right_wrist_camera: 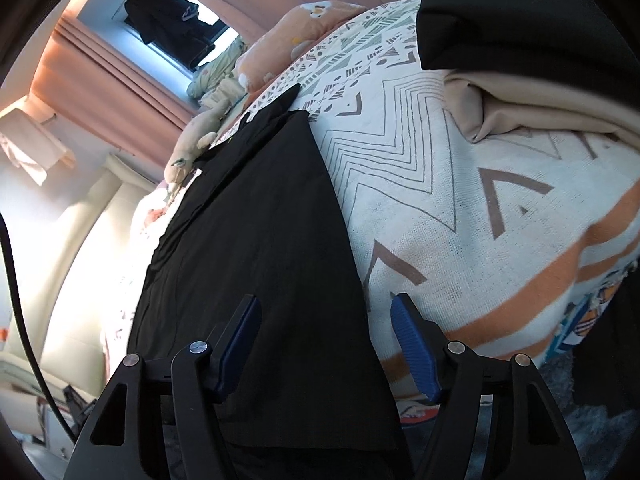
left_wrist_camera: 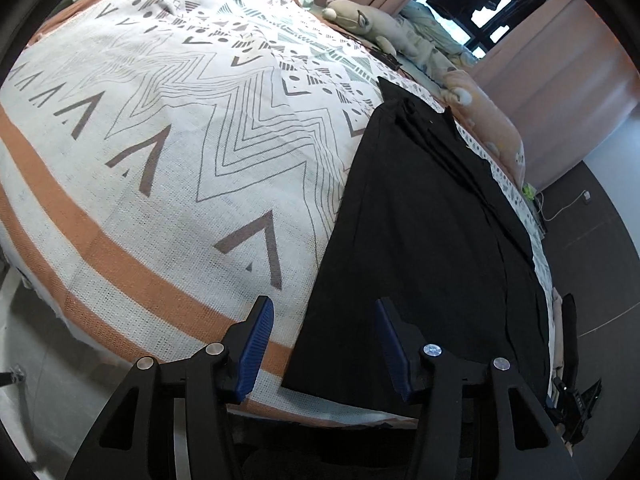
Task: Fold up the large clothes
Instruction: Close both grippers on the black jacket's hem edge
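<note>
A large black garment lies flat as a long strip on the patterned white and orange bedspread. It also shows in the right wrist view. My left gripper is open and empty, just above the garment's near left corner. My right gripper is open and empty, above the garment's near right edge. The jaws of both stand wide apart.
Folded beige and black clothes are stacked at the right on the bed. Plush toys and a peach pillow lie along the far side by the pink curtains. The bed's near edge drops to the floor.
</note>
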`<action>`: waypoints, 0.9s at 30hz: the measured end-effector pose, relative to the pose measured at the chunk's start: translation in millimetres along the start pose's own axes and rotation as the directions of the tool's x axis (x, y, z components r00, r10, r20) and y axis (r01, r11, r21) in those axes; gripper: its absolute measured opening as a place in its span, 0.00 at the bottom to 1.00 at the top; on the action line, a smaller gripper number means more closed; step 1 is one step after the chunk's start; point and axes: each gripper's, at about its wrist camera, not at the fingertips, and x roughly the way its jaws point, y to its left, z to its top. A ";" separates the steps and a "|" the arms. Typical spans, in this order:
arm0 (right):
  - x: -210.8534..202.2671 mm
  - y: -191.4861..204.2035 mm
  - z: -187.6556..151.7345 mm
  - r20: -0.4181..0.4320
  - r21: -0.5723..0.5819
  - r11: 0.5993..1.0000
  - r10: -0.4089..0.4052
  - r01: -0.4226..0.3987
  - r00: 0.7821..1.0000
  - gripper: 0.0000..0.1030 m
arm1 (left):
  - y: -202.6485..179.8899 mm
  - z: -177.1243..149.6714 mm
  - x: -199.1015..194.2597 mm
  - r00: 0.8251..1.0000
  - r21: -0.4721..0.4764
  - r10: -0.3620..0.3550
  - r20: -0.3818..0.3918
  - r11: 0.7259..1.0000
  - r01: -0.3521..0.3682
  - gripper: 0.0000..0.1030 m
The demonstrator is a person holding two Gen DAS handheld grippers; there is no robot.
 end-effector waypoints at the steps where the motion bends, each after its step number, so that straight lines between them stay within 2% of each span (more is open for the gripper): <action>1: -0.7 -1.3 -0.5 0.001 0.005 1.000 0.012 -0.012 1.000 0.67 | 0.6 -0.4 -0.9 1.000 0.000 -0.009 -0.005 1.000 0.009 0.52; 5: -6.3 -11.5 -13.6 -0.022 0.035 0.993 0.114 -0.113 0.993 0.63 | 8.6 -6.4 -3.7 0.993 -0.051 -0.112 -0.033 0.993 0.110 0.52; 9: -8.8 -20.0 -33.4 -0.052 0.068 0.975 0.215 -0.212 0.975 0.63 | 14.0 -12.4 -6.7 0.981 -0.098 -0.188 -0.037 0.978 0.183 0.52; 12: -9.4 -21.6 -43.8 -0.042 0.090 0.955 0.287 -0.283 0.957 0.63 | 15.5 -13.5 -7.4 0.968 -0.132 -0.247 -0.039 0.962 0.240 0.52; 16: -9.8 -17.4 -46.0 -0.005 0.105 0.931 0.352 -0.350 0.936 0.62 | 9.6 -10.0 -9.0 0.958 -0.134 -0.286 -0.024 0.951 0.280 0.52; 18: -7.6 -13.0 -42.6 0.004 0.095 0.935 0.344 -0.342 0.939 0.62 | 6.0 -6.1 -7.0 0.959 -0.130 -0.284 -0.021 0.951 0.279 0.52; 22: 1.5 -8.8 -37.3 0.015 0.088 0.959 0.270 -0.270 0.963 0.61 | -1.4 1.7 2.8 0.967 -0.119 -0.251 -0.034 0.962 0.245 0.52; 24: 3.2 -9.1 -35.0 0.034 0.094 0.964 0.246 -0.248 0.969 0.51 | -6.4 3.3 7.6 0.975 -0.101 -0.219 -0.040 0.972 0.214 0.52; 27: 8.7 -7.0 -32.7 0.059 0.113 0.967 0.221 -0.226 0.973 0.46 | -13.3 5.0 14.0 0.982 -0.079 -0.186 -0.041 0.980 0.183 0.44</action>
